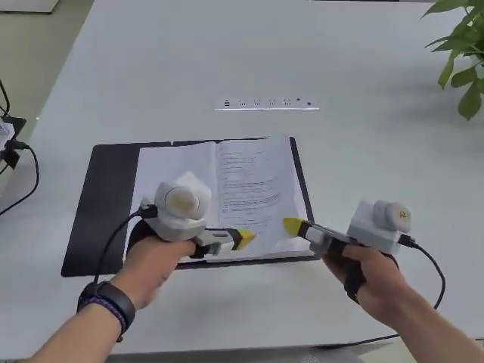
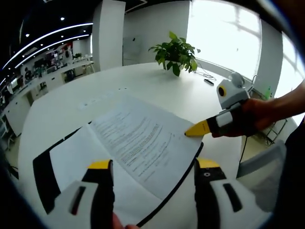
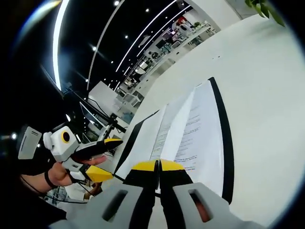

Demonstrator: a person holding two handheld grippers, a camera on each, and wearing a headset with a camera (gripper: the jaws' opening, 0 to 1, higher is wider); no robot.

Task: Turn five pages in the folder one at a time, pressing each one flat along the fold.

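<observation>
Folder point(image 1: 106, 219) lies open on white worktop point(image 1: 227, 53), black cover flat, left flap bare at the outer side. Printed right page point(image 1: 257, 189) sits against the fold; a plainer white sheet point(image 1: 170, 170) lies to its left. Left hand-held gripper point(image 1: 242, 240) rests low over the folder's near edge, yellow tip pointing right. In the left gripper view its jaws are spread wide, one yellow tip on each side of the page's near corner, nothing between them but paper below. Right hand-held gripper point(image 1: 295, 225) comes in from the right, yellow tip at the near right corner of the right page. In the right gripper view its jaws are pressed together, tips meeting at the page's near edge; whether paper is caught between them I cannot tell. In the left gripper view that corner looks slightly raised off the cover. The two tips are near each other, apart. Power strip point(image 1: 266, 103) lies beyond the folder; plant point(image 1: 463, 53) at the far right.
</observation>
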